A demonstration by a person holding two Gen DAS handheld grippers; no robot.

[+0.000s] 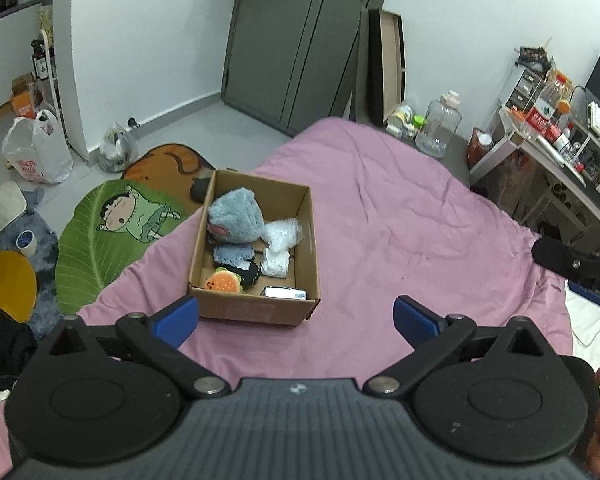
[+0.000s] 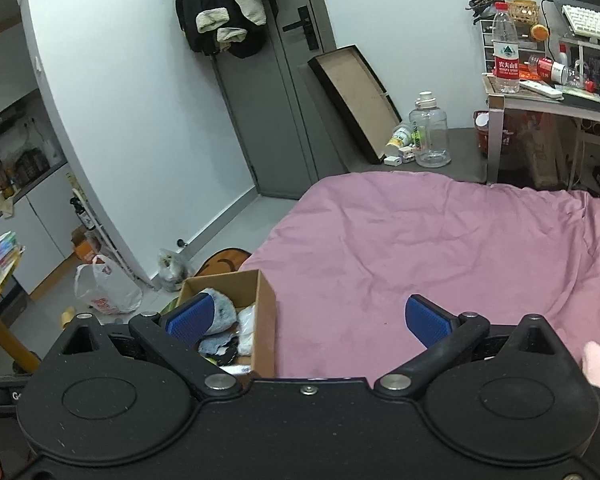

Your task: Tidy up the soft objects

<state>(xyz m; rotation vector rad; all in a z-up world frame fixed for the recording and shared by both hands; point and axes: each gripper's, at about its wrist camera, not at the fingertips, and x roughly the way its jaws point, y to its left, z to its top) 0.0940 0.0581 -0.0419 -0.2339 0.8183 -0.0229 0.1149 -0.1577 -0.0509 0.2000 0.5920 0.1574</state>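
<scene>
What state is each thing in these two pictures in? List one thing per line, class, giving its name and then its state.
Left gripper: open, empty.
Right gripper: open, empty.
Brown cardboard box: flaps open, upright on the bed, partly filled.
Grey fluffy plush toy: inside the box.
Orange burger-shaped plush: inside the box, near corner.
Pink bedsheet: spread out, wrinkled.
Grey door: shut.

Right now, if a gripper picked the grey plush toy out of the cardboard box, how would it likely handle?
The grey plush toy looks fuzzy and rounded, so it would probably squash under the pads rather than resist. It likely weighs little for its bulk. Lying atop other items in the cardboard box, it may drag neighbours such as the burger plush slightly.
</scene>
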